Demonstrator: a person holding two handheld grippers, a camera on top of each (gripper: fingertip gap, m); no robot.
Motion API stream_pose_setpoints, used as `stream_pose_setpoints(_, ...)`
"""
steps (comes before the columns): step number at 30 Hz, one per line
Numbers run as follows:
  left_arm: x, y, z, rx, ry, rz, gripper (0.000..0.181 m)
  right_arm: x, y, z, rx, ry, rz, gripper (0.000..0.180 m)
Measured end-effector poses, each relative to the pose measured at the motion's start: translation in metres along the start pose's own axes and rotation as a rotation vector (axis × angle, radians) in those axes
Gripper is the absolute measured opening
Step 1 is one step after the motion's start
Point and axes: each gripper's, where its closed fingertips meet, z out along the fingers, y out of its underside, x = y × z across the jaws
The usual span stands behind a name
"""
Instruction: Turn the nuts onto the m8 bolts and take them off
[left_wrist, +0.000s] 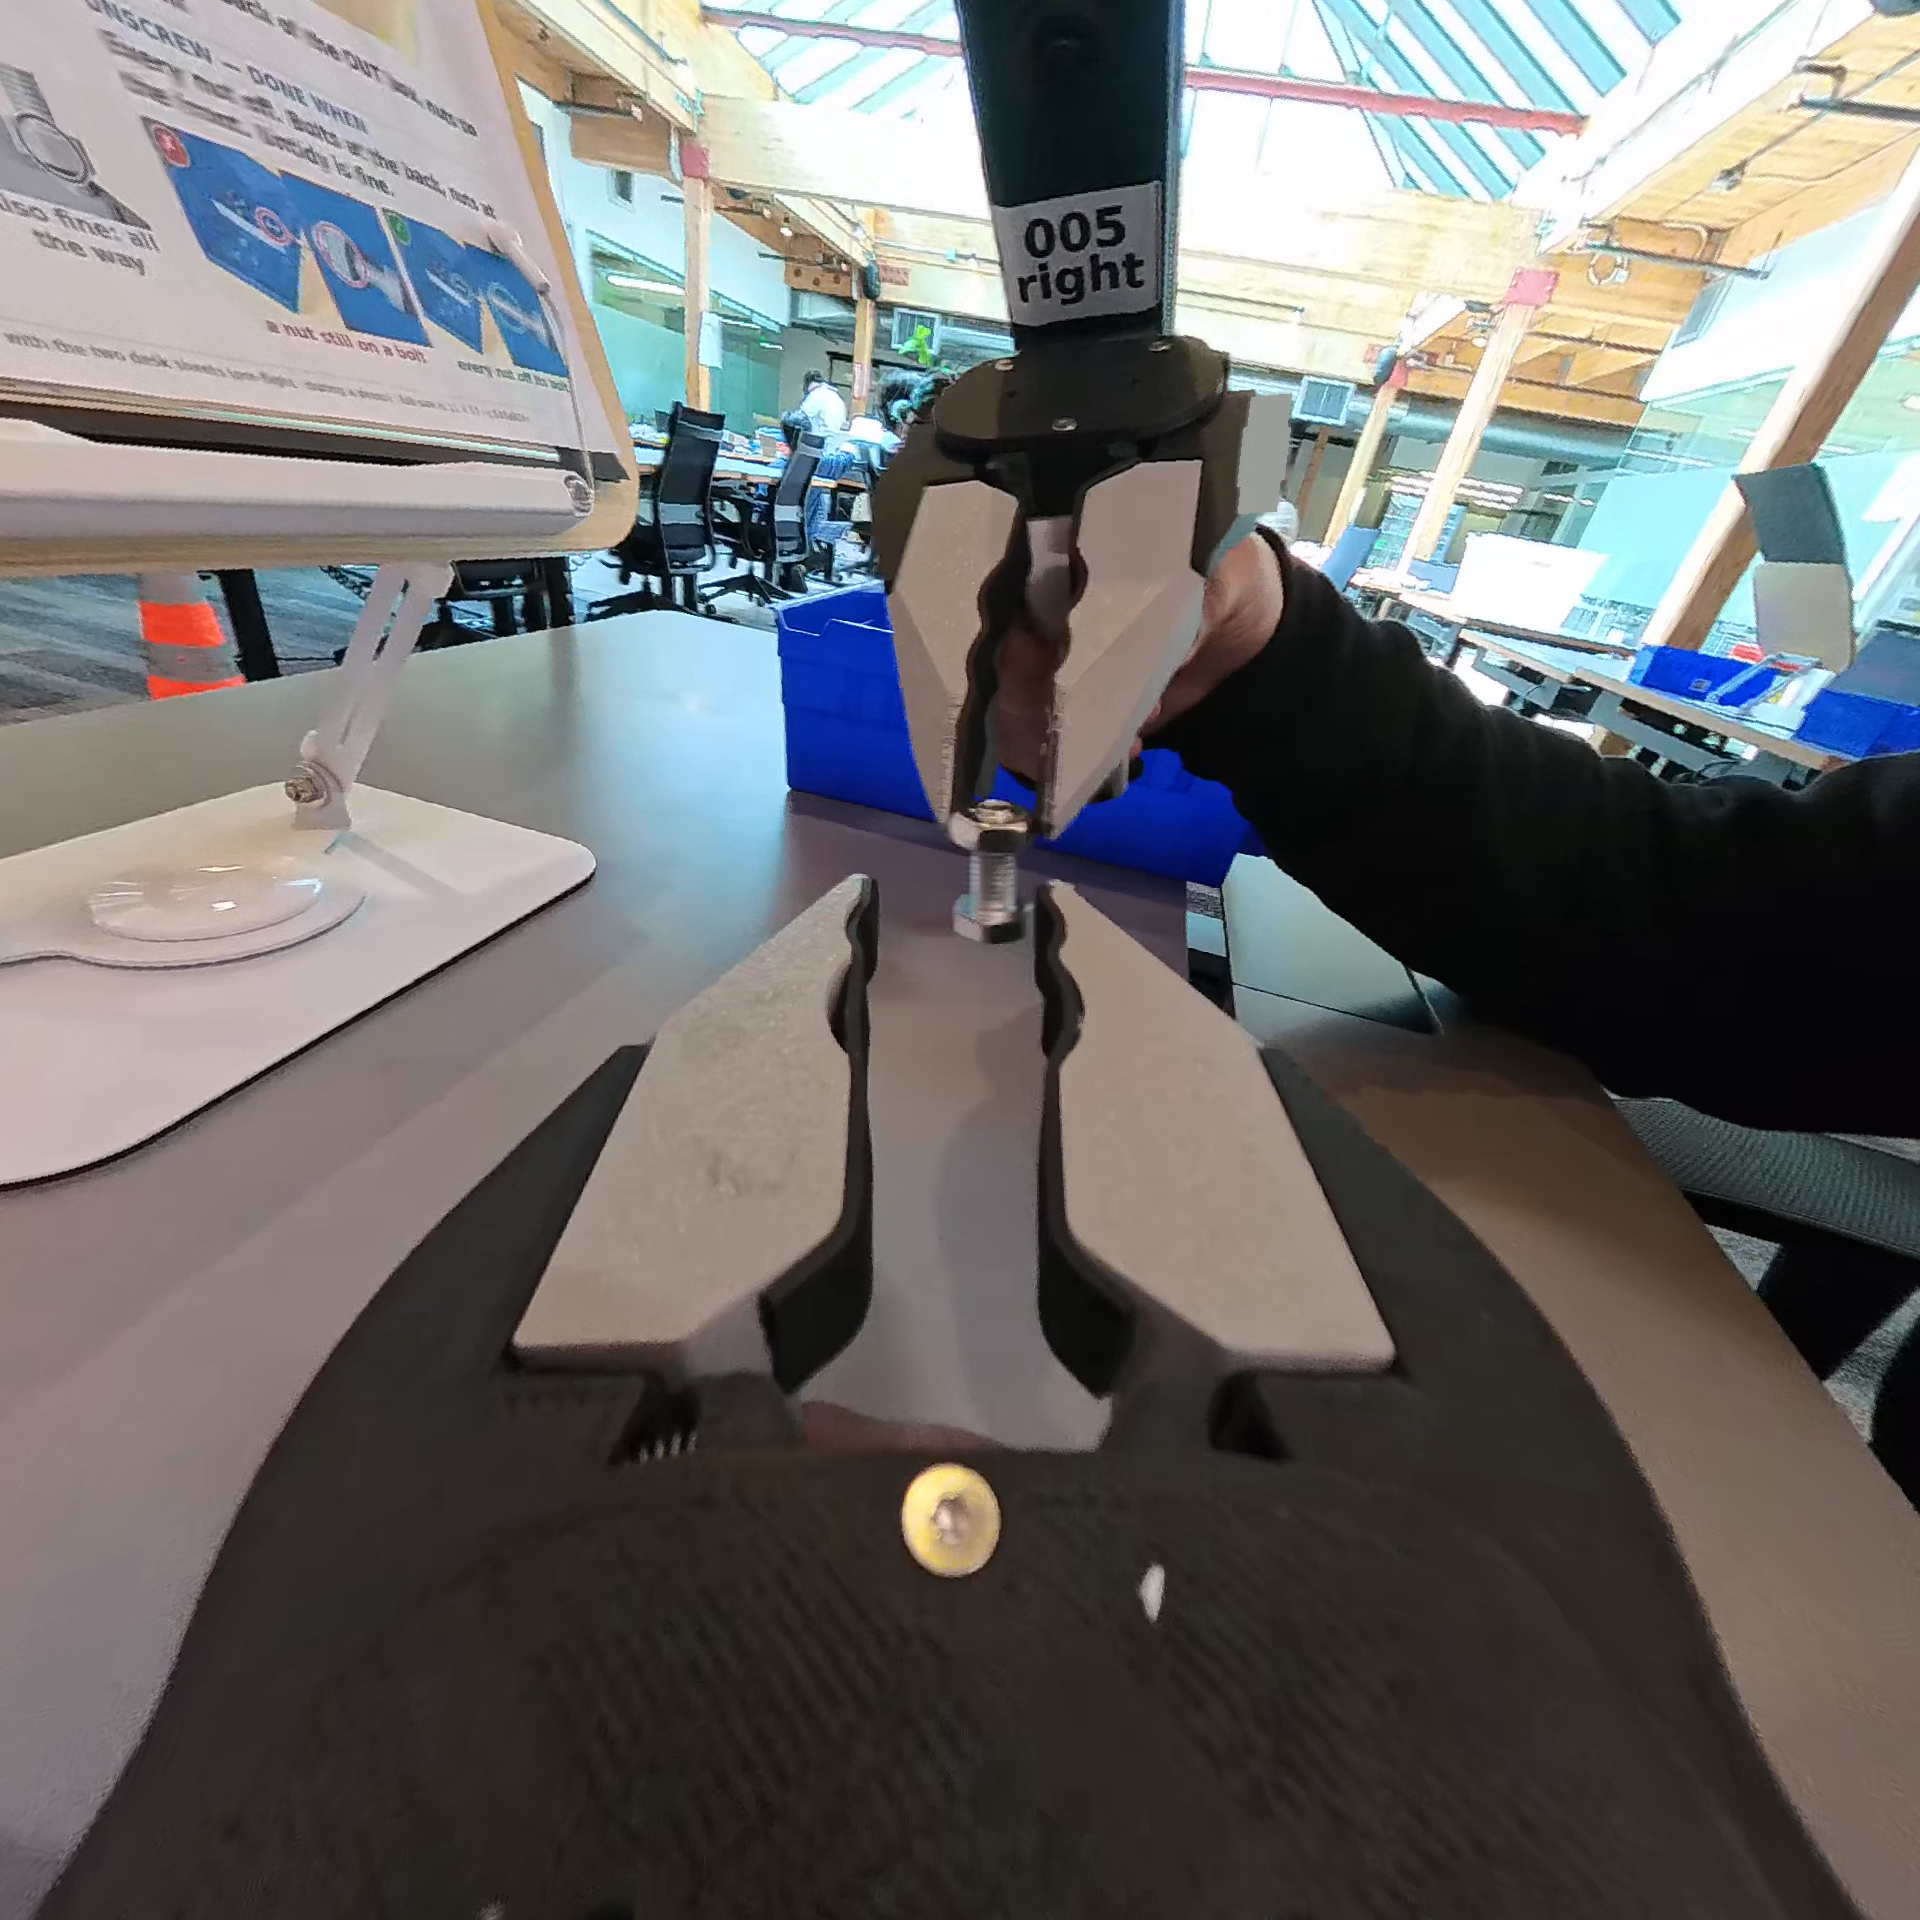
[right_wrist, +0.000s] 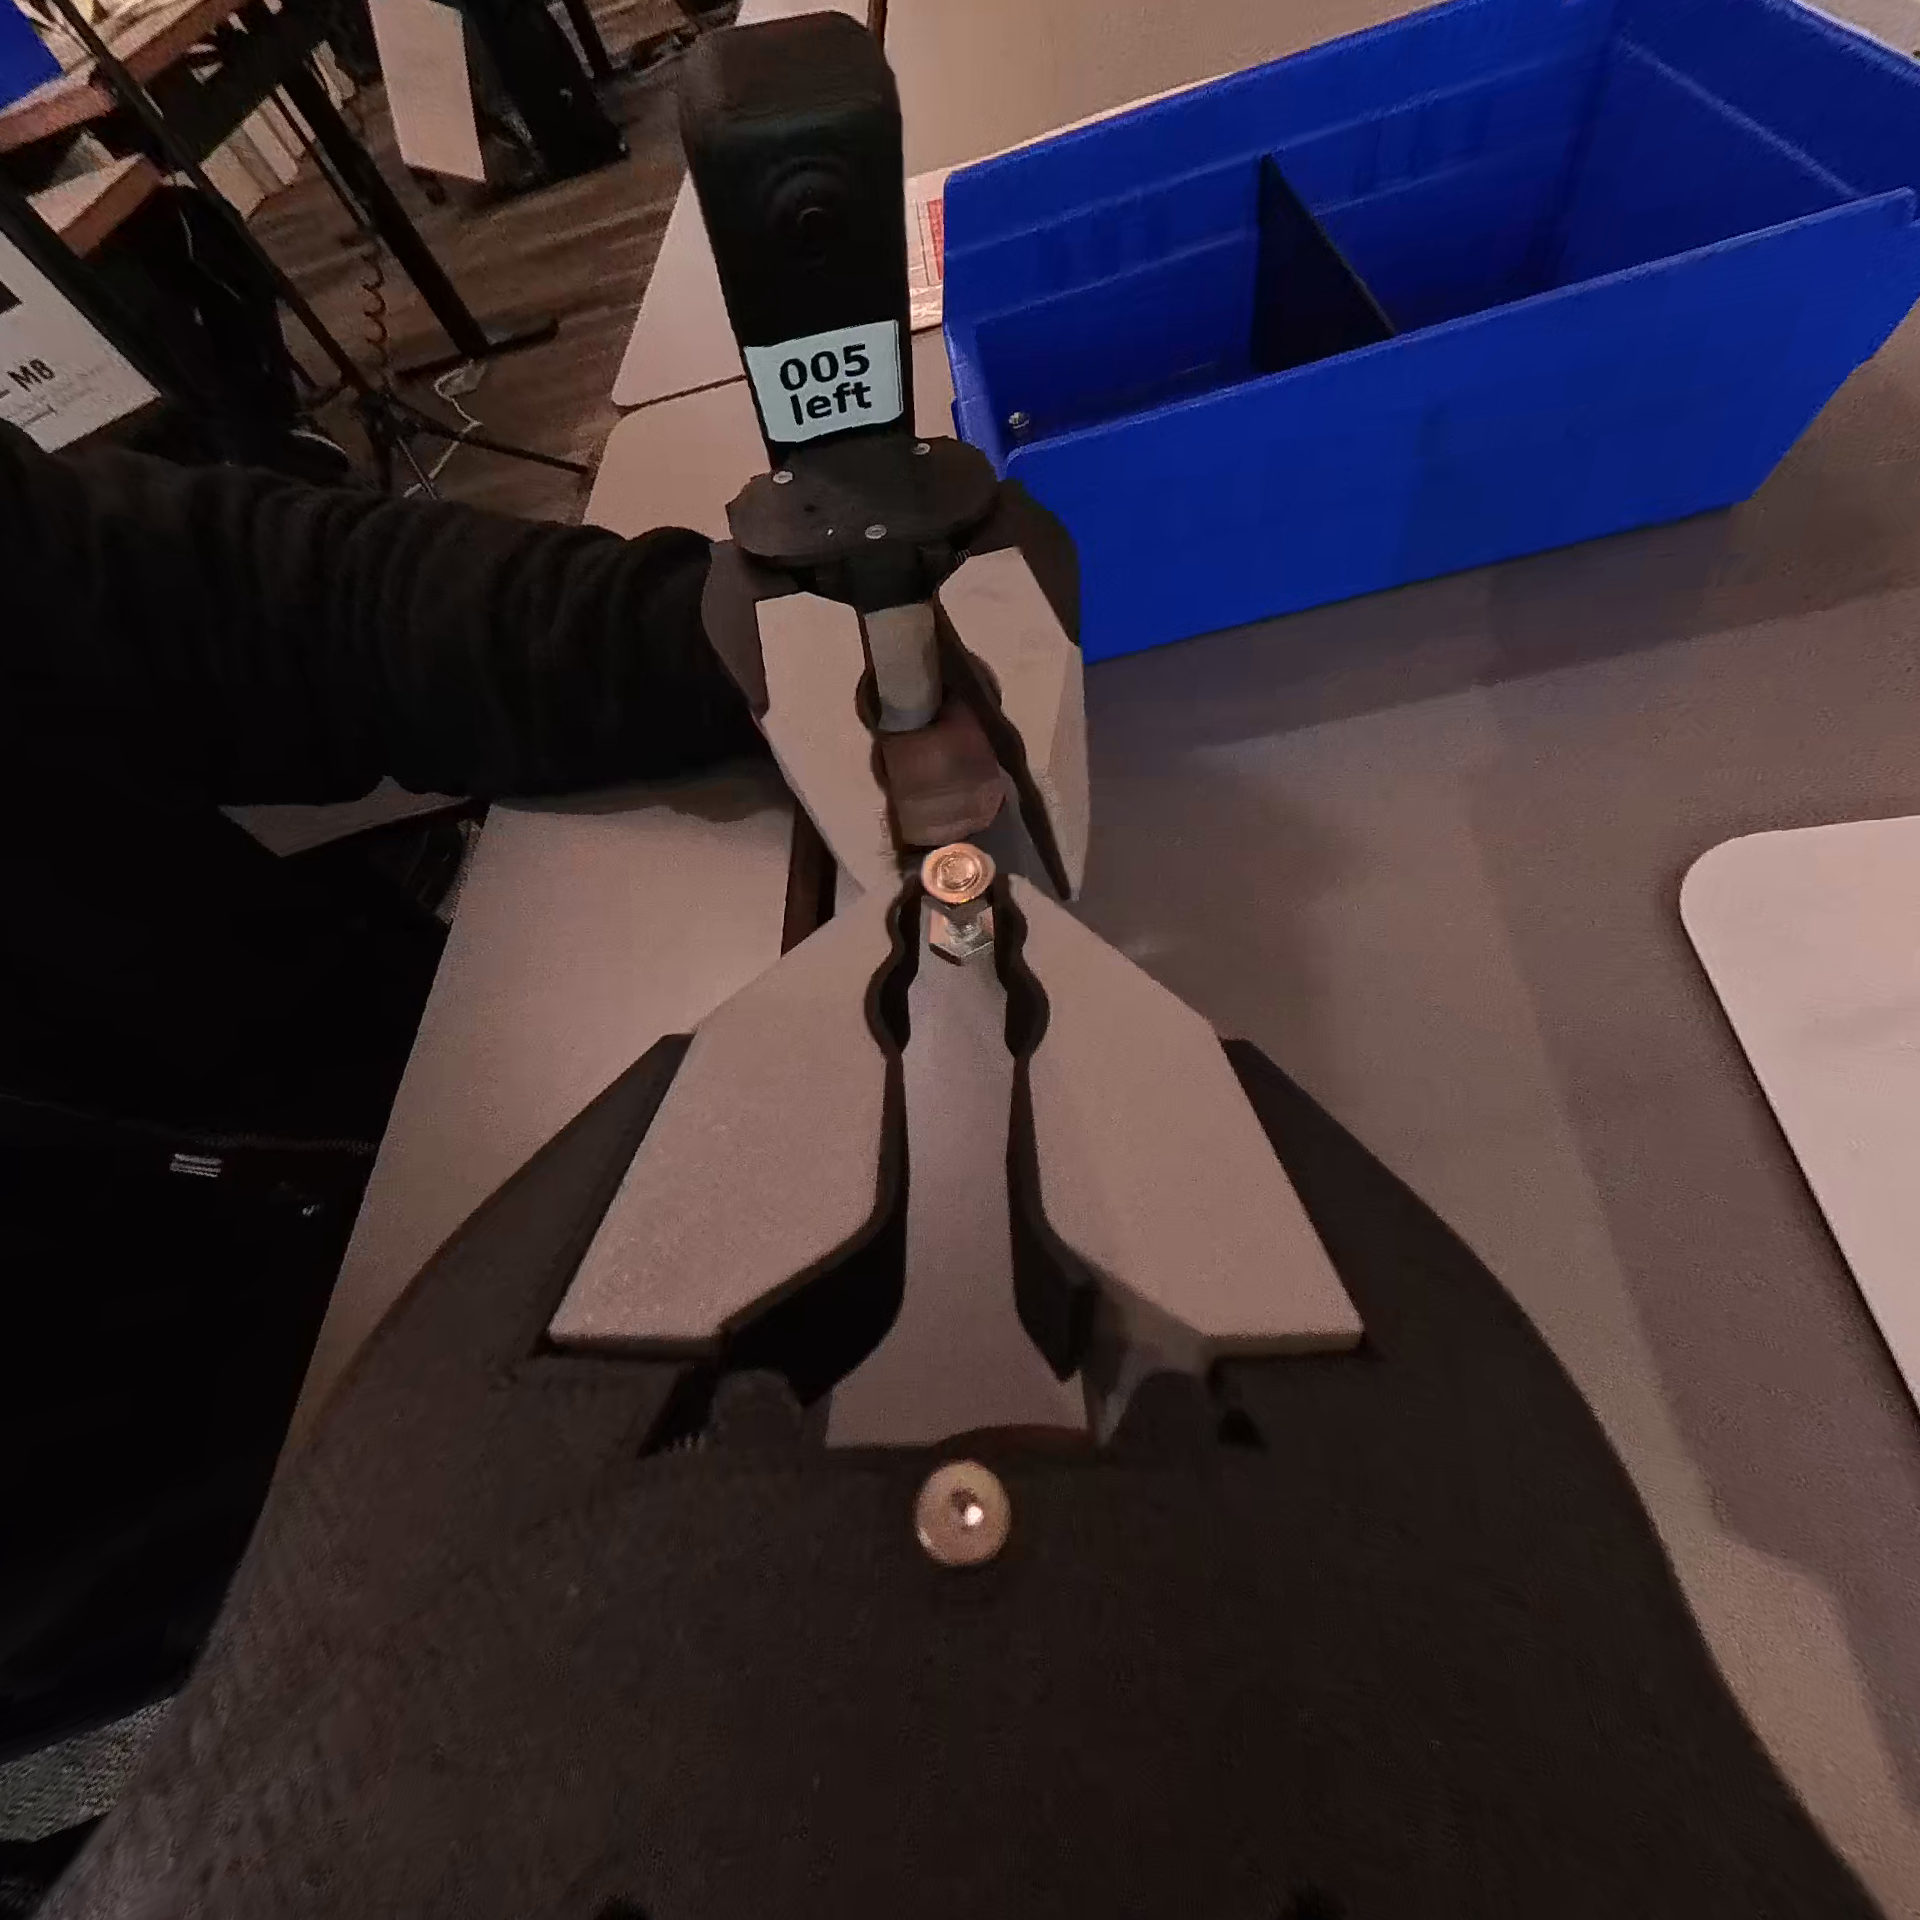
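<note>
I see bolt (left_wrist: 992, 883) upright, head down, held between my left tool (left_wrist: 956, 904) tips, which clamp head. Nut (left_wrist: 987, 828) sits at top of shank, gripped by right tool (left_wrist: 1000, 805) from directly above. Bolt axis vertical; right tool nearer nut. Worktop (left_wrist: 644, 748) below.

Both wrist views face each other closely, sharing the bolt (left_wrist: 992, 883).

Black textured gripper bodies, grey wedge fingers (left_wrist: 717, 1122) with wavy black pads, brass centre screw (left_wrist: 951, 1519), white labelled stickers, black long sleeves (left_wrist: 1538, 862).
</note>
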Motion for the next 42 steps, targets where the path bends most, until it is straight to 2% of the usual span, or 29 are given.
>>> stream_pose_setpoints(9, 0.004, 0.004, 0.002, -0.03, 0.015, 0.008, 0.03, -0.003, -0.008, -0.005, 0.043, -0.013, 0.005, 0.011)
stream_pose_setpoints(17, 0.01, 0.004, 0.004, -0.019, 0.045, 0.007, 0.024, -0.004, -0.007, 0.001, 0.036, -0.016, 0.002, 0.011)
stream_pose_setpoints(19, 0.011, 0.003, 0.003, -0.016, 0.05, 0.007, 0.014, -0.004, -0.008, 0.001, 0.041, -0.023, 0.004, 0.011)
stream_pose_setpoints(21, 0.012, 0.003, 0.003, -0.013, 0.054, 0.01, 0.012, -0.005, -0.008, 0.001, 0.045, -0.032, 0.007, 0.011)
stream_pose_setpoints(36, 0.003, 0.005, 0.003, -0.041, -0.017, 0.066, 0.012, -0.001, -0.007, -0.004, 0.085, -0.076, 0.107, 0.01)
stream_pose_setpoints(42, 0.002, 0.005, 0.002, -0.04, -0.013, 0.059, 0.012, 0.006, -0.011, -0.005, 0.108, -0.02, 0.076, 0.027)
